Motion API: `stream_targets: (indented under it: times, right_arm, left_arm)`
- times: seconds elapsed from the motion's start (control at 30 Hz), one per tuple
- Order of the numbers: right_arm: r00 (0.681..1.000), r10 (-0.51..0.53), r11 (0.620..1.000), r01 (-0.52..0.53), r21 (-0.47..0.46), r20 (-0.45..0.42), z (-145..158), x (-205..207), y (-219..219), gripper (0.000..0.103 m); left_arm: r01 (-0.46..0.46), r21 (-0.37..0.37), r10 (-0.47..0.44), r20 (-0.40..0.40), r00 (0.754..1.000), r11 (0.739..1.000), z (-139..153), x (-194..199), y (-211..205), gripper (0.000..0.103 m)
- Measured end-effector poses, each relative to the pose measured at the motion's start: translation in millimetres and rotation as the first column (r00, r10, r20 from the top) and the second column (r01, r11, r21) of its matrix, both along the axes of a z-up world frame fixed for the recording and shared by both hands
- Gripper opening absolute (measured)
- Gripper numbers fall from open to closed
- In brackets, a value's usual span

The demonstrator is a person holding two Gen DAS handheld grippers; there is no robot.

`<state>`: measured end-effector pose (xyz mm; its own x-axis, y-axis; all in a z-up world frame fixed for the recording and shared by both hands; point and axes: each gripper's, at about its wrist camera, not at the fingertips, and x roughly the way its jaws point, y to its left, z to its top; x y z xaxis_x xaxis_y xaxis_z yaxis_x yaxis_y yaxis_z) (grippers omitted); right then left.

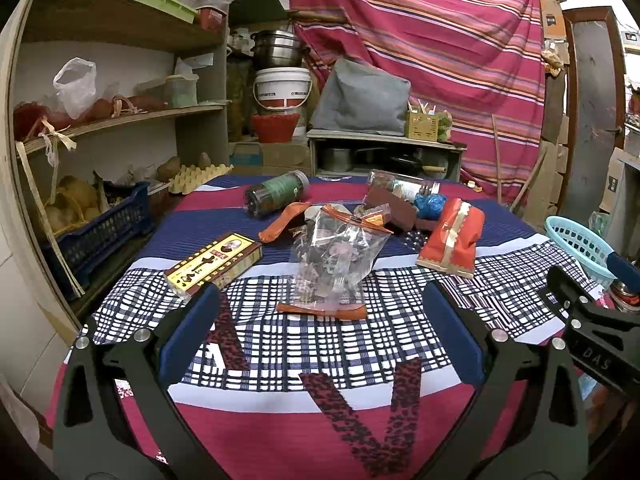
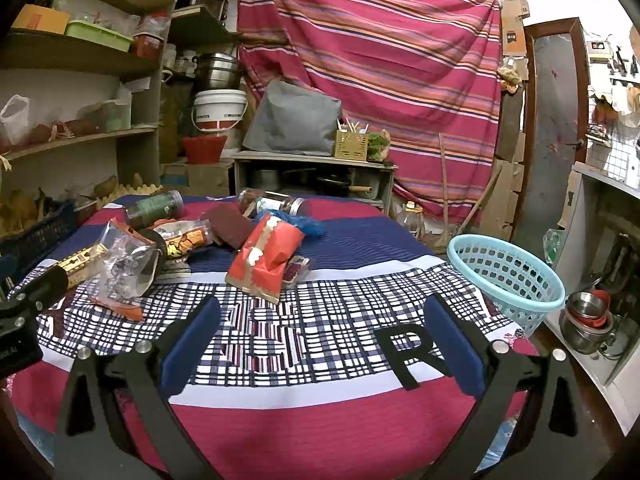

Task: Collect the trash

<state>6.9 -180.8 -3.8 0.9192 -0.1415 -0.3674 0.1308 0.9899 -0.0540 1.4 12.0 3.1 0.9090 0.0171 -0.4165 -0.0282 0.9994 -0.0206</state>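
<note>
Trash lies on the cloth-covered table (image 1: 320,432): a clear plastic bag with orange edges (image 1: 336,256) (image 2: 120,268), a yellow-and-brown box (image 1: 214,266), a red-and-gold packet (image 1: 452,238) (image 2: 266,260), a dark jar on its side (image 1: 276,196) (image 2: 154,208), a clear jar on its side (image 1: 400,188) (image 2: 272,202), a maroon box (image 2: 234,230) and blue crumpled plastic (image 1: 430,204). A light blue basket (image 2: 506,276) (image 1: 580,246) stands at the table's right edge. My left gripper (image 1: 320,300) is open and empty, just short of the clear bag. My right gripper (image 2: 320,308) is open and empty over bare cloth, short of the red packet.
Wooden shelves (image 1: 120,116) with bags, a dark blue crate (image 1: 100,236) and an egg tray (image 1: 200,176) stand left of the table. A low cabinet (image 1: 384,152), a white bucket (image 1: 282,88) and a striped hanging cloth (image 1: 420,40) are behind. Metal pots (image 2: 588,320) sit low at the right.
</note>
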Motion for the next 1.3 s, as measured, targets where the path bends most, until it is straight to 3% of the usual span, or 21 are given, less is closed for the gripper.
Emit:
stream_targets:
  times: [1.3]
  right_arm:
    - [0.999,-0.012,1.0,0.013,0.023,-0.033,-2,11,-7,0.099]
  left_arm:
    - [0.002,0.006,-0.001,-0.051,0.999,1.0,-6,20,1,0.098]
